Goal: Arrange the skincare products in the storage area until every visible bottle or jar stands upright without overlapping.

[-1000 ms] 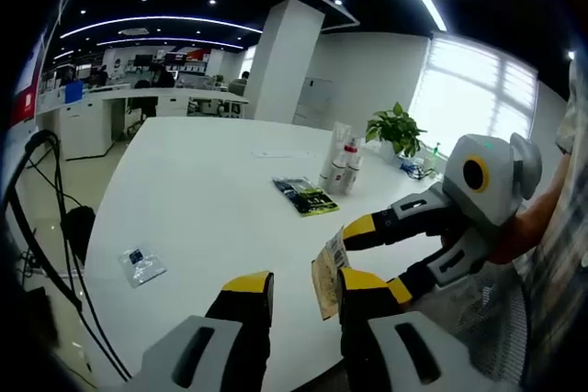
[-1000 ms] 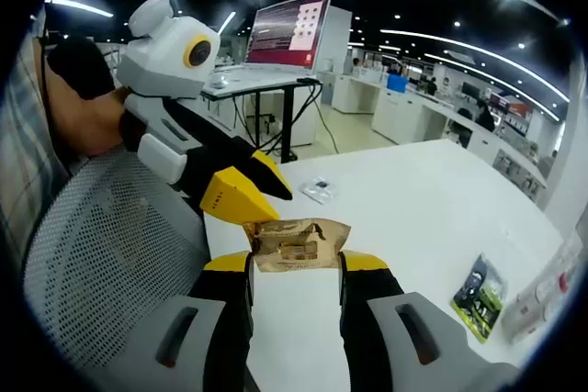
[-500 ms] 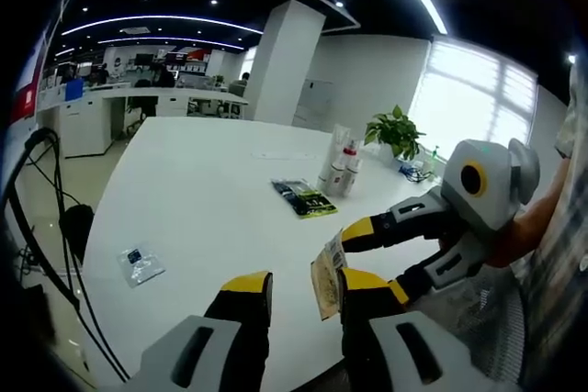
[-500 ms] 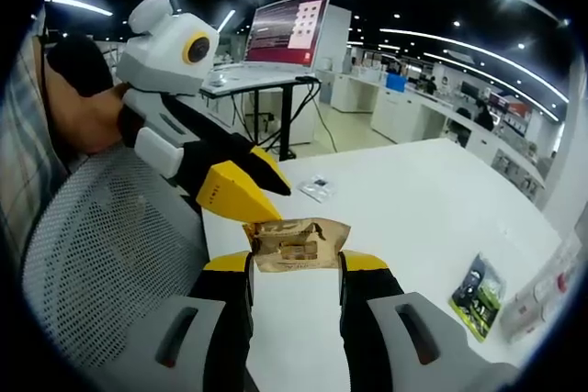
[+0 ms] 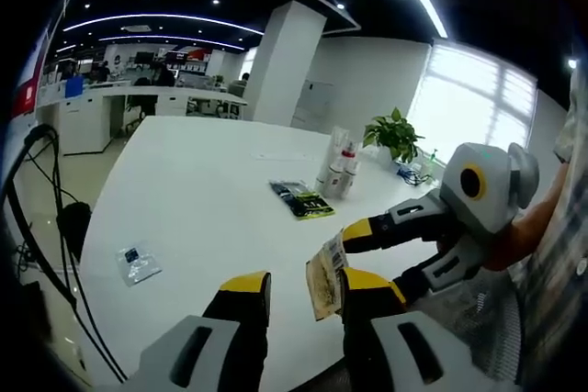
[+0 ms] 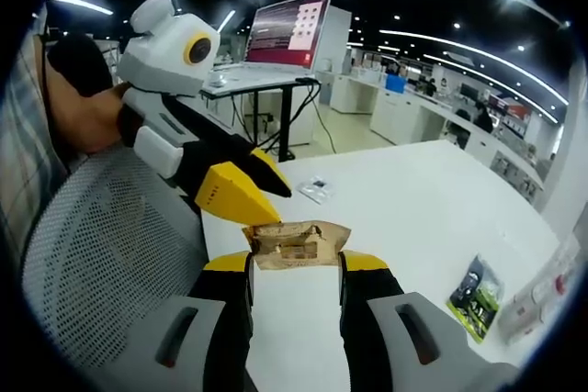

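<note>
A brown sachet is clamped between the right gripper jaws.

The left gripper is spread open, holding nothing; upright bottles are seen in its view.

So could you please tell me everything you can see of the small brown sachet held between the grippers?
The brown sachet is a small flat packet of crinkled, slightly shiny foil-like material, tan-gold with a pale printed label on its face. In the right gripper view it lies crosswise, spanning the tips of the right gripper, above the white table. The left gripper touches its upper left corner. In the left gripper view it appears edge-on, with a barcode strip, beside the left gripper's right-hand tip.
</note>
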Motion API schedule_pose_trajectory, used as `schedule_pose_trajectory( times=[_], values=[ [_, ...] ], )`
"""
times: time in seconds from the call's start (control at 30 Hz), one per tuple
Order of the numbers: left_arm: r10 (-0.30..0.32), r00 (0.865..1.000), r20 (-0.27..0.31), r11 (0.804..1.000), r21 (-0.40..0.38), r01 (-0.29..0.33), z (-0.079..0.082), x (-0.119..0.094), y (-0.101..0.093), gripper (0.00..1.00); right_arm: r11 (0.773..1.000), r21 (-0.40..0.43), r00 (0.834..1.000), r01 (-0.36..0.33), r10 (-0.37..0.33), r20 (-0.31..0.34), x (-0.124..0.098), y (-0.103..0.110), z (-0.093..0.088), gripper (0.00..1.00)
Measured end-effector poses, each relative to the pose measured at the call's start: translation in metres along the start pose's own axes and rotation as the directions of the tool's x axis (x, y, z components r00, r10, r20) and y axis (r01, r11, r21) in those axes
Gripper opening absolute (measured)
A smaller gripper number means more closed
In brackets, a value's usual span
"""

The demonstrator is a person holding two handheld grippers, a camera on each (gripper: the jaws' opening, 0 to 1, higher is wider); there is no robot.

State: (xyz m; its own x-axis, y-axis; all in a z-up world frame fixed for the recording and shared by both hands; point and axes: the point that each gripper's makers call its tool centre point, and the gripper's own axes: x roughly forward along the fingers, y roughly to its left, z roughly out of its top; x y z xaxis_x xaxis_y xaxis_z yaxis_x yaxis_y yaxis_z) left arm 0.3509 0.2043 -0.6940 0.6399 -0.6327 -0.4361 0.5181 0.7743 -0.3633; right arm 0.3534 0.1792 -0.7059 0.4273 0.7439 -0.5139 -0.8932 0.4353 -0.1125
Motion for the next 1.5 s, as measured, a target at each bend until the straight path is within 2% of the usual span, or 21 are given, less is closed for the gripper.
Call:
schedule_pose_trajectory(
  times=[0.3, 0.4, 0.5, 0.6, 1.0, 1.4, 1.5],
  values=[
    [-0.011, 1.000, 0.015, 1.000, 0.011, 0.011, 0.003, -0.001, -0.003, 0.31, 1.000, 0.004, 1.000, 0.016, -0.016, -0.004, -0.001, -0.007, -0.002, 0.34],
    [-0.035, 0.999, 0.025, 0.999, 0.022, 0.034, 0.005, -0.001, -0.009, 0.34, 1.000, 0.006, 1.000, 0.018, -0.018, -0.004, -0.001, -0.008, -0.001, 0.34],
    [-0.053, 0.998, 0.015, 0.998, 0.046, 0.053, 0.003, 0.000, -0.015, 0.34, 1.000, 0.008, 1.000, 0.017, -0.017, -0.005, -0.001, -0.009, -0.001, 0.34],
    [-0.047, 0.999, -0.006, 0.998, 0.041, 0.047, -0.001, 0.001, -0.012, 0.34, 1.000, 0.000, 1.000, 0.015, -0.015, -0.001, 0.000, -0.007, 0.001, 0.34],
    [-0.025, 1.000, -0.004, 1.000, 0.014, 0.025, -0.001, 0.000, -0.006, 0.33, 0.993, -0.115, 1.000, -0.013, 0.015, 0.019, 0.000, 0.008, 0.012, 0.34],
    [-0.017, 1.000, -0.019, 0.999, 0.040, 0.018, -0.003, -0.001, -0.004, 0.18, 0.986, -0.167, 0.999, -0.027, 0.033, 0.032, 0.001, 0.015, 0.018, 0.34],
    [-0.015, 1.000, -0.024, 0.998, 0.063, 0.016, -0.004, -0.003, -0.004, 0.08, 0.984, -0.175, 0.999, -0.032, 0.038, 0.031, 0.001, 0.017, 0.018, 0.34]
  ],
)
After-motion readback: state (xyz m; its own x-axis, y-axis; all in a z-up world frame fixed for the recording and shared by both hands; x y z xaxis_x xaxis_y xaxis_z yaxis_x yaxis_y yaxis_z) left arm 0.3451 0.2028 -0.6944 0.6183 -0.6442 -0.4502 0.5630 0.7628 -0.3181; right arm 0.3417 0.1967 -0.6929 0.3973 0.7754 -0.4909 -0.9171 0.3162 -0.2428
